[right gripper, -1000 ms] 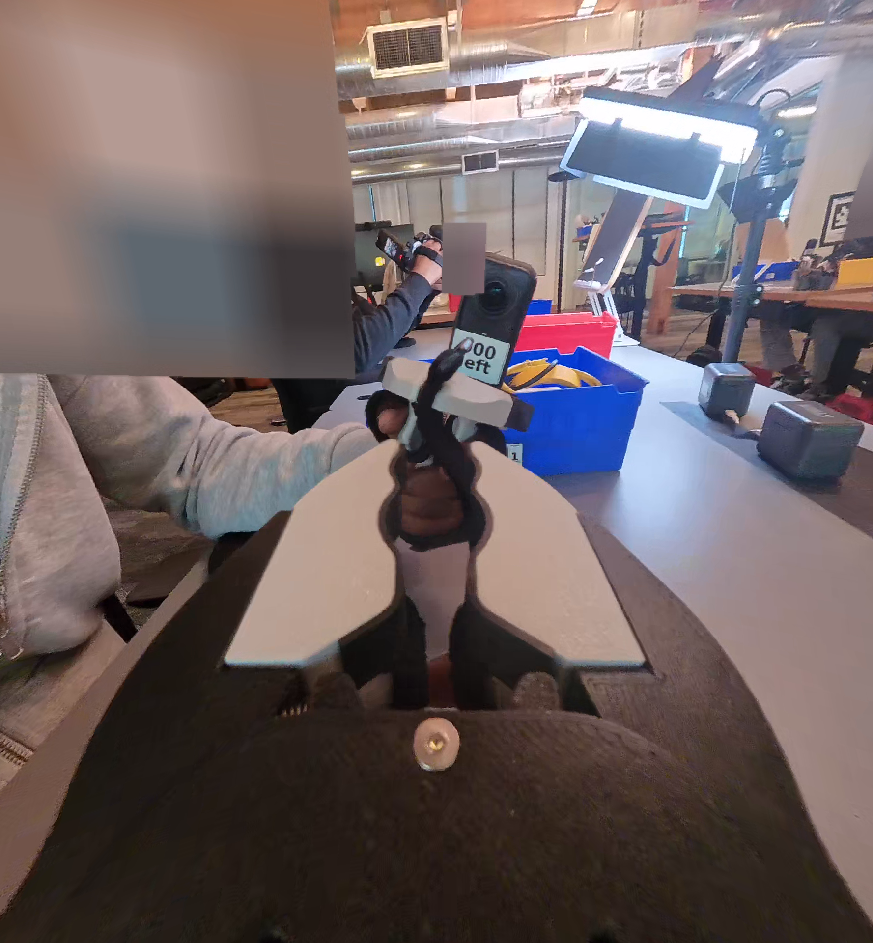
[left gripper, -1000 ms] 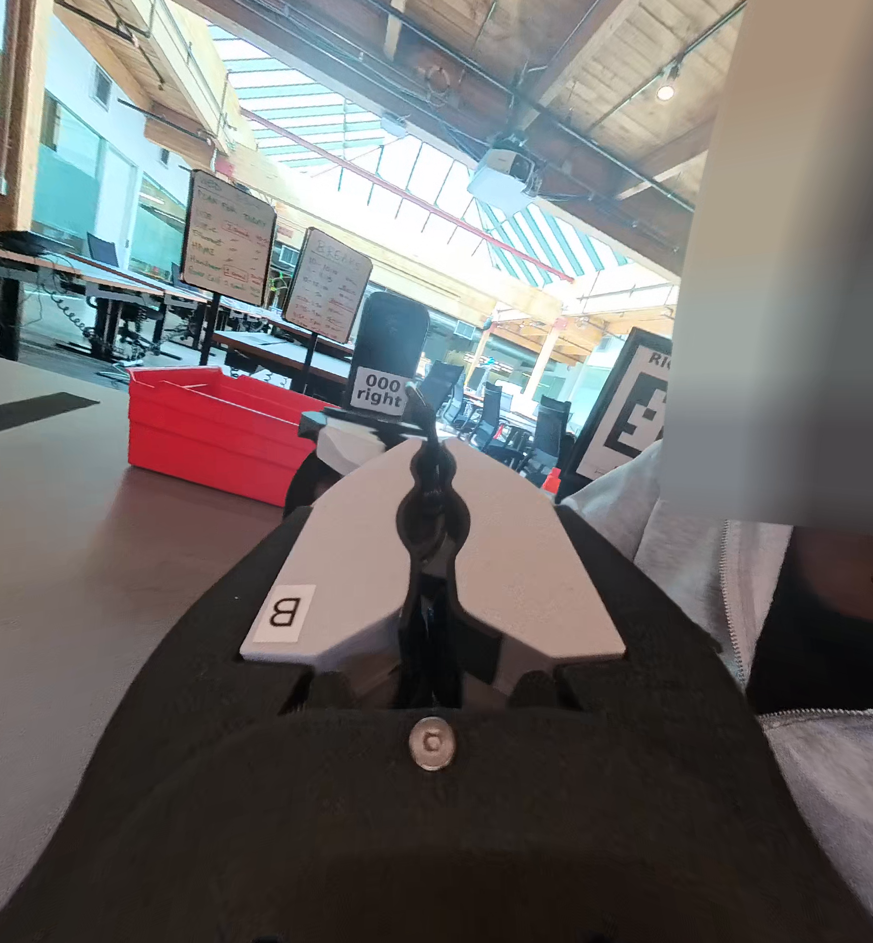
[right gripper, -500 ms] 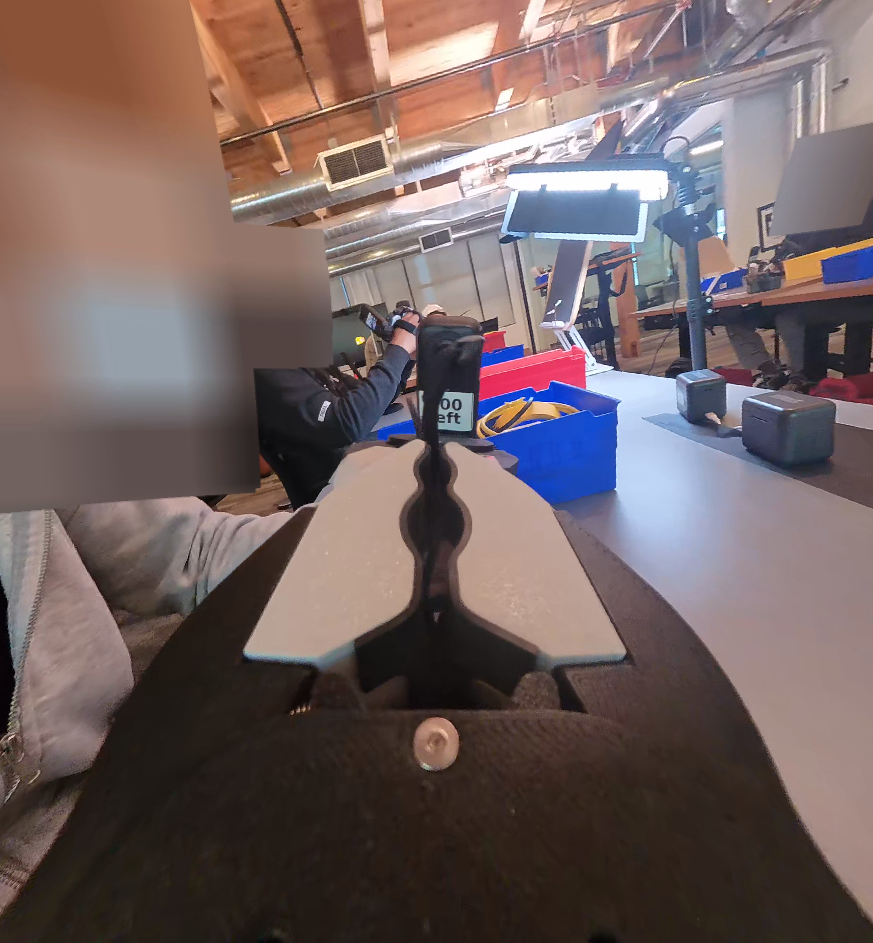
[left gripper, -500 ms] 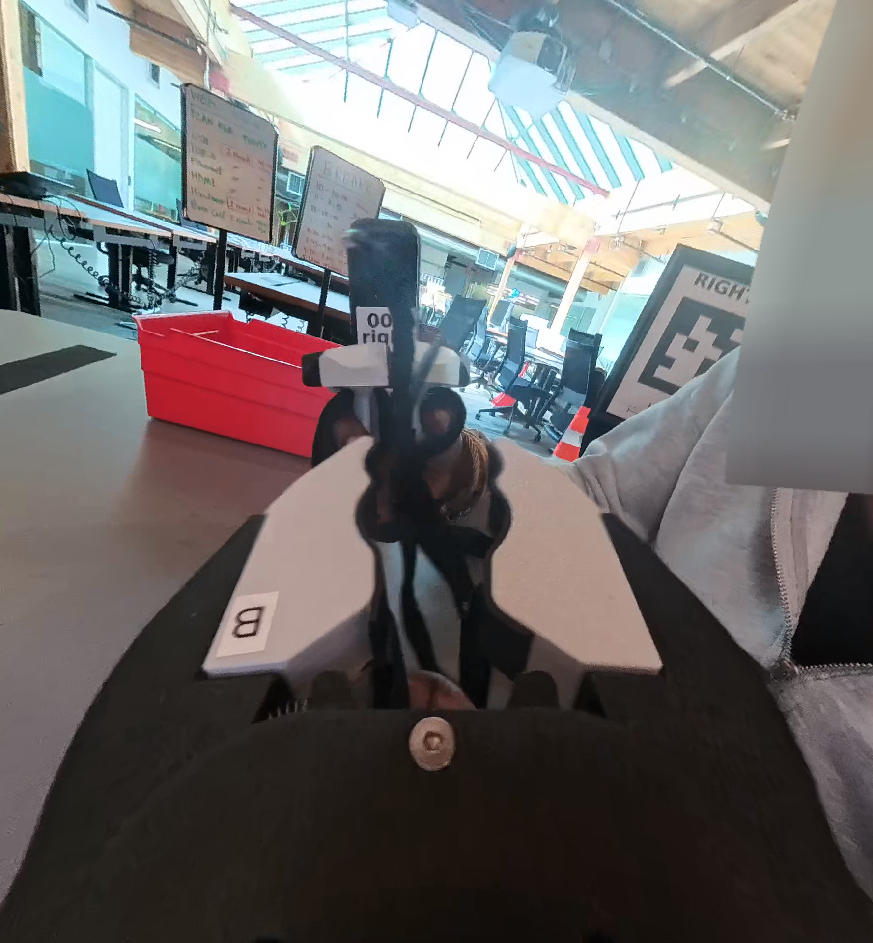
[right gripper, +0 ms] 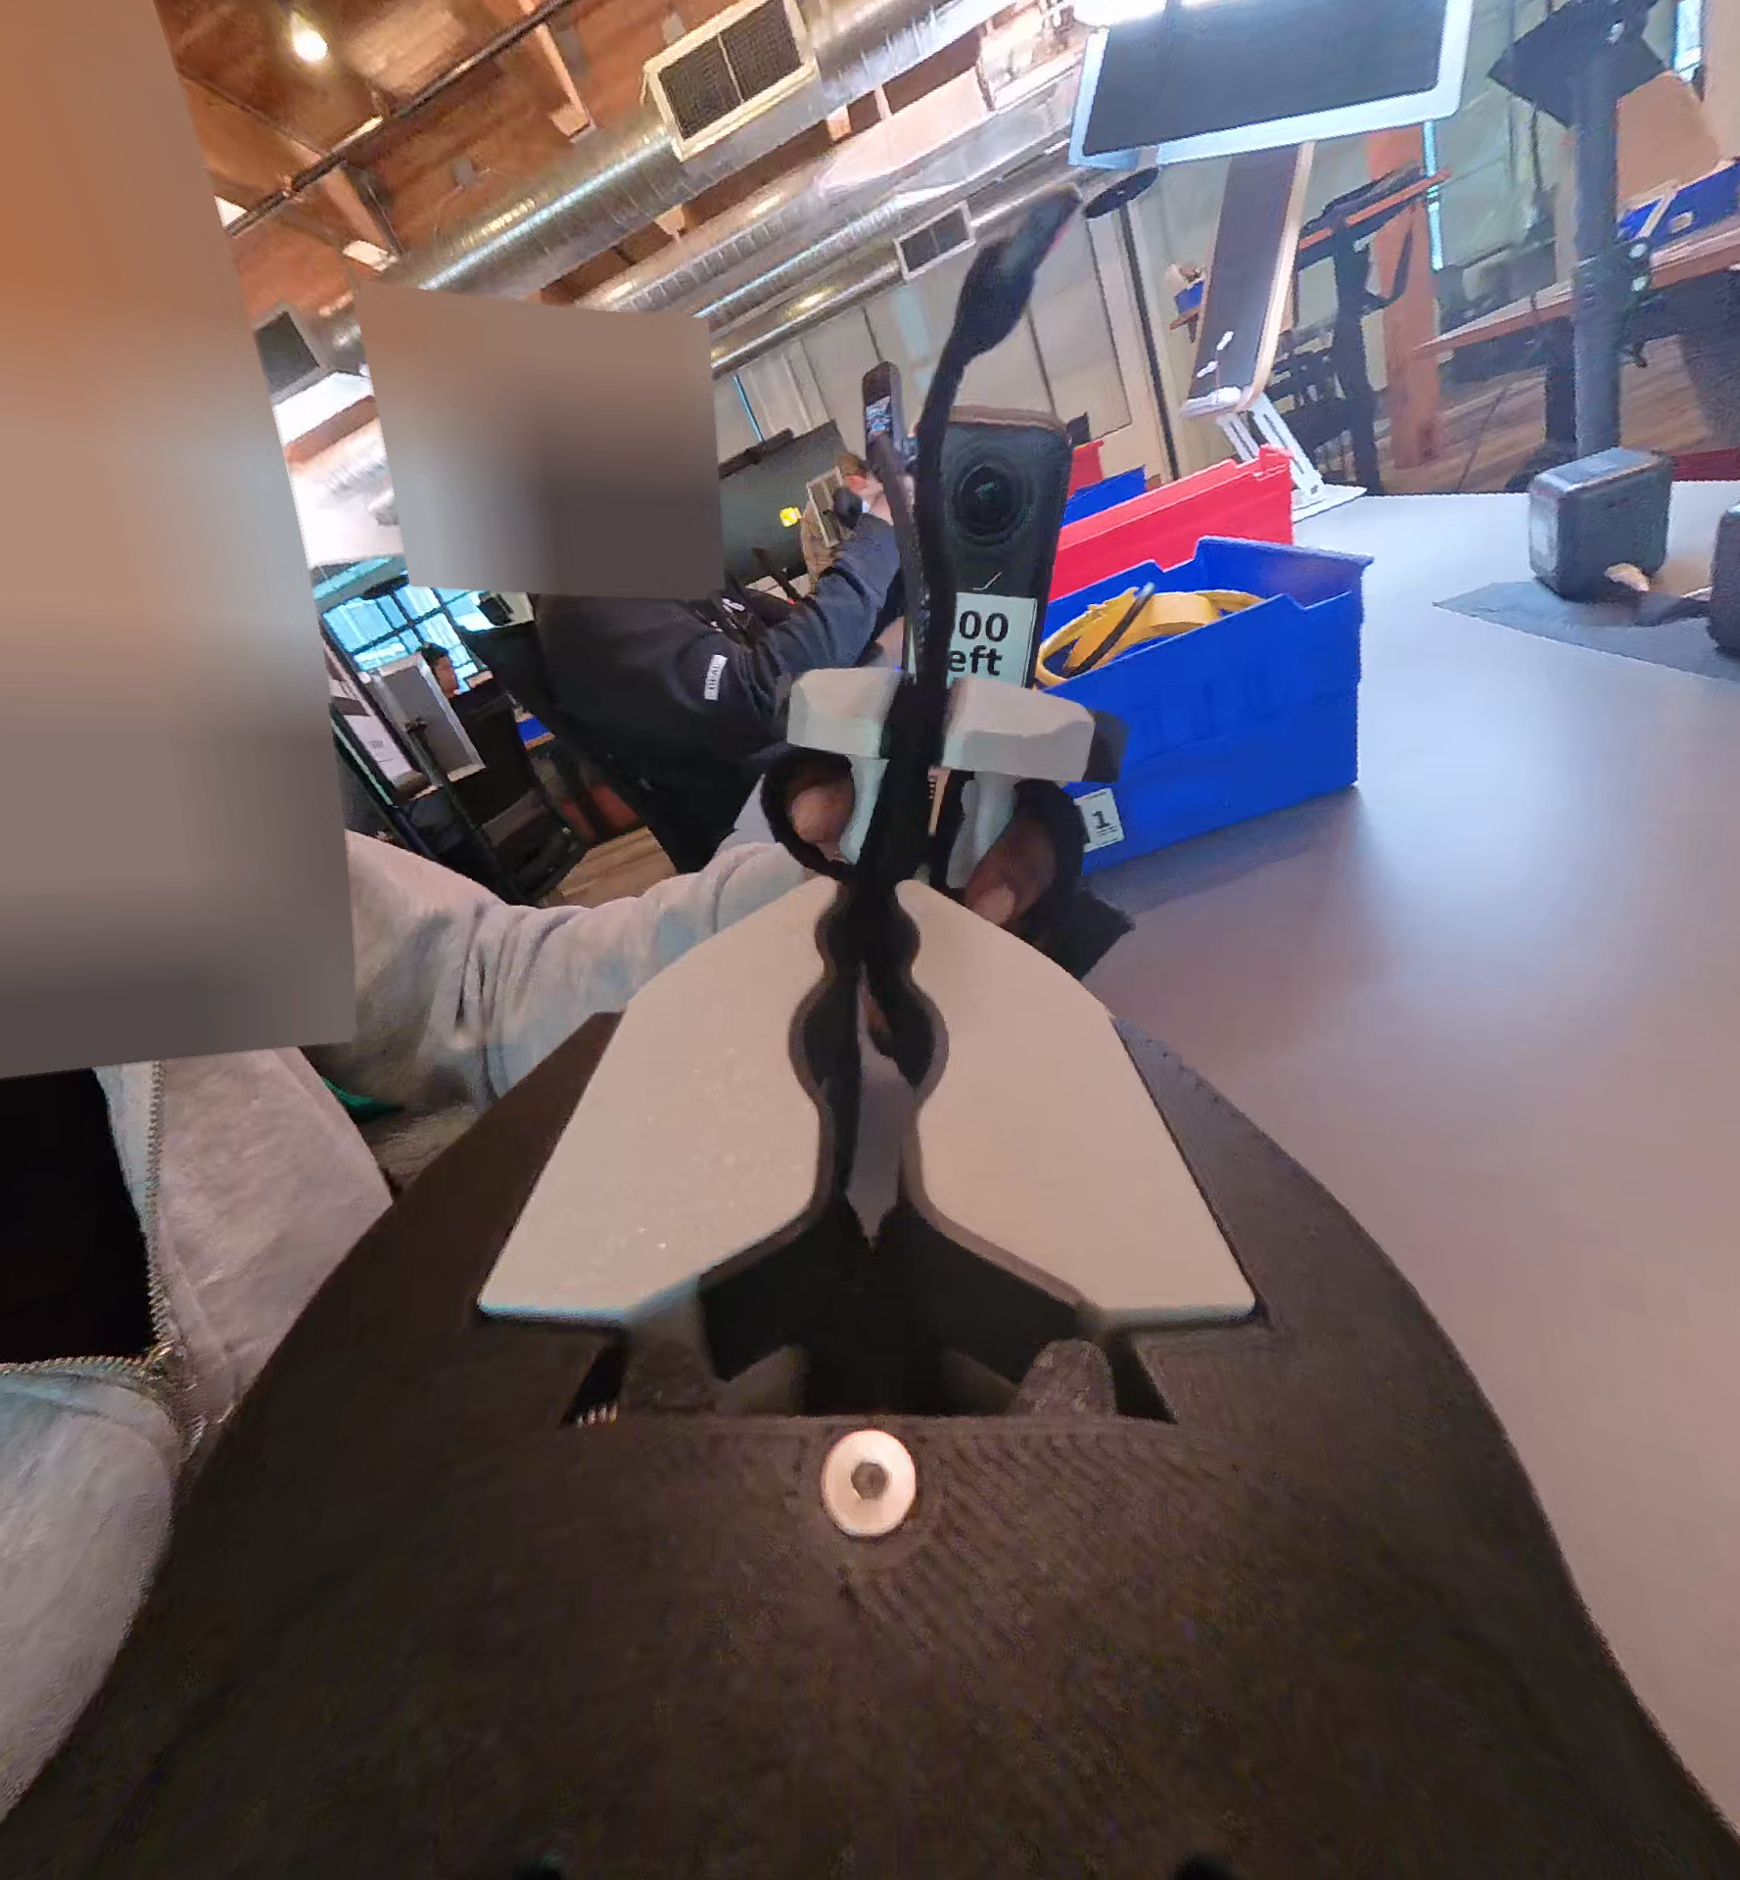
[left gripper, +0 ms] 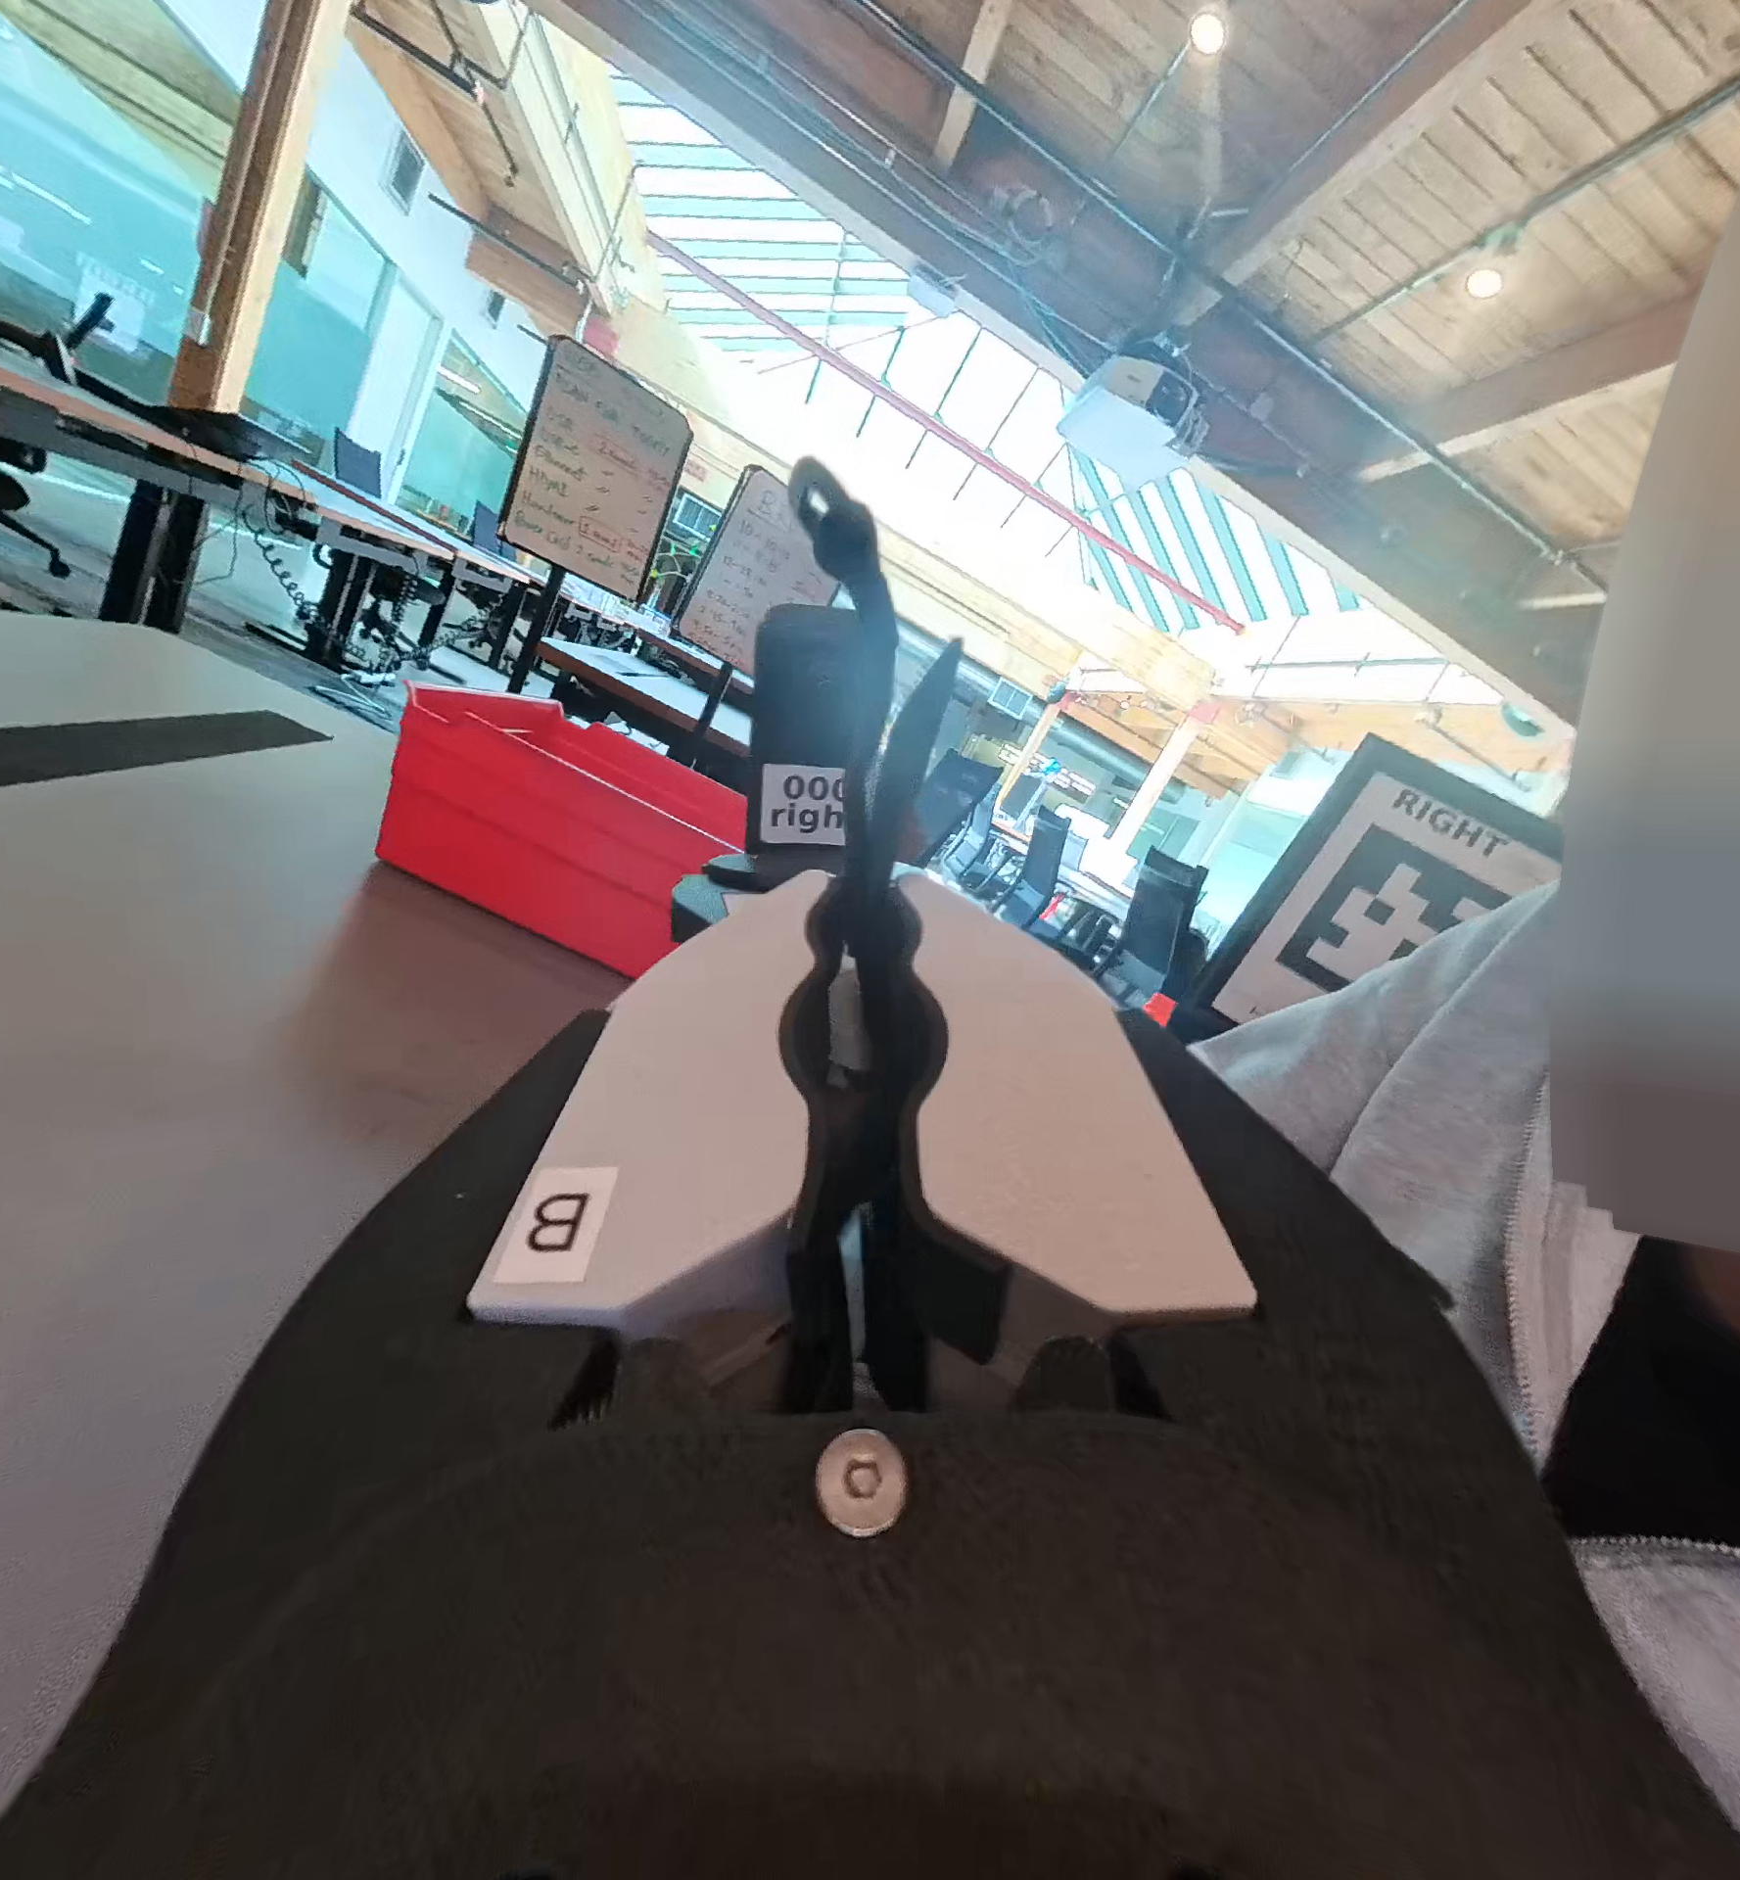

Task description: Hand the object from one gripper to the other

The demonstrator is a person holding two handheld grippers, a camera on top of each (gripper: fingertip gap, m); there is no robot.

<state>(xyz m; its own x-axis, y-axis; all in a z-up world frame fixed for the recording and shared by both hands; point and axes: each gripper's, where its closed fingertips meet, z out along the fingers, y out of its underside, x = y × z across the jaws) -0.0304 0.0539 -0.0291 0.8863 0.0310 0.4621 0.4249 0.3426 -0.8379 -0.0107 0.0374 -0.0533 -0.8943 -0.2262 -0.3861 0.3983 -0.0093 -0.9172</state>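
A black strap stands up out of my left gripper, whose jaws are closed on it at the tips. My right gripper is also closed on the strap, whose free end rises past the left gripper facing it. That gripper's grey fingers sit close on either side of the strap. In the left wrist view the right gripper is just behind my fingertips and mostly hidden. Both grippers are above the grey table.
A red bin stands on the table behind the grippers. A blue bin with yellow items, a red bin and grey boxes are on the far side. A grey sleeve is at the table edge. Left and right tips are no more than a few centimetres apart.
Half a second ago my left jaws were apart around the strap; now they are closed on it. The right gripper stays closed. The strap's free end now stands higher.
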